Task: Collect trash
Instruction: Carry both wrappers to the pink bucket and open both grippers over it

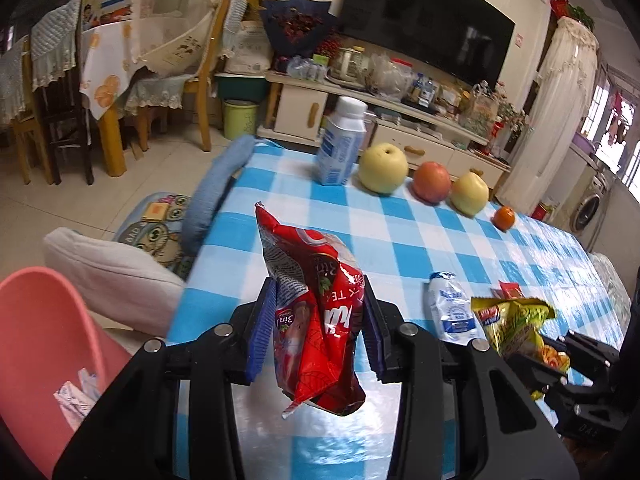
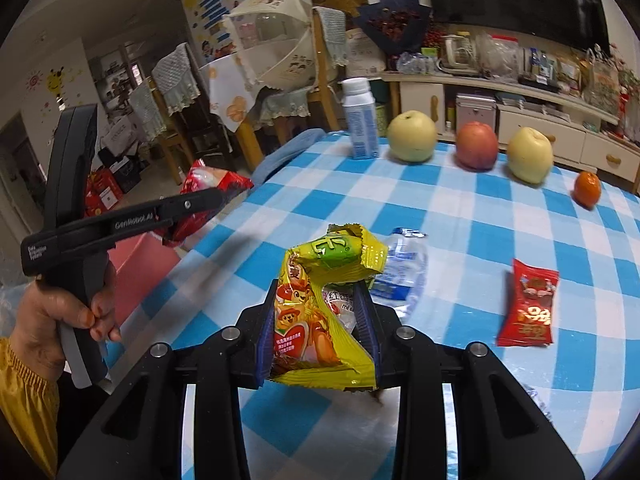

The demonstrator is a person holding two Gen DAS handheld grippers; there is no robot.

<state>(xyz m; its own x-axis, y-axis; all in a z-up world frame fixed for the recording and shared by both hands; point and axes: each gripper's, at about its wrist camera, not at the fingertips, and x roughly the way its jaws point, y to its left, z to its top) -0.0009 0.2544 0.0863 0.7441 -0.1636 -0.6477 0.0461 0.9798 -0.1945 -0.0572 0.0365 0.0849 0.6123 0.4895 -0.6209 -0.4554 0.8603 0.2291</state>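
Note:
My left gripper point(image 1: 318, 332) is shut on a crumpled red snack bag point(image 1: 312, 316), held above the table's left edge; in the right wrist view this gripper point(image 2: 224, 196) shows at the left with the red bag point(image 2: 208, 184) and a hand point(image 2: 60, 312) on its handle. A yellow snack wrapper point(image 2: 320, 312) is clamped in my right gripper point(image 2: 320, 320), which is shut on it; the left wrist view shows that wrapper point(image 1: 516, 324) at the right. A crushed white and blue pouch point(image 2: 400, 272) and a small red packet point(image 2: 528, 308) lie on the checked tablecloth point(image 2: 460, 208).
A pink bin point(image 1: 44, 344) with some paper trash stands below the table's left edge. At the table's far side stand a white bottle point(image 1: 342, 144), two yellow pears point(image 1: 383, 168), a red apple point(image 1: 432, 182) and a small orange point(image 1: 504, 218). Chairs and a cabinet stand beyond.

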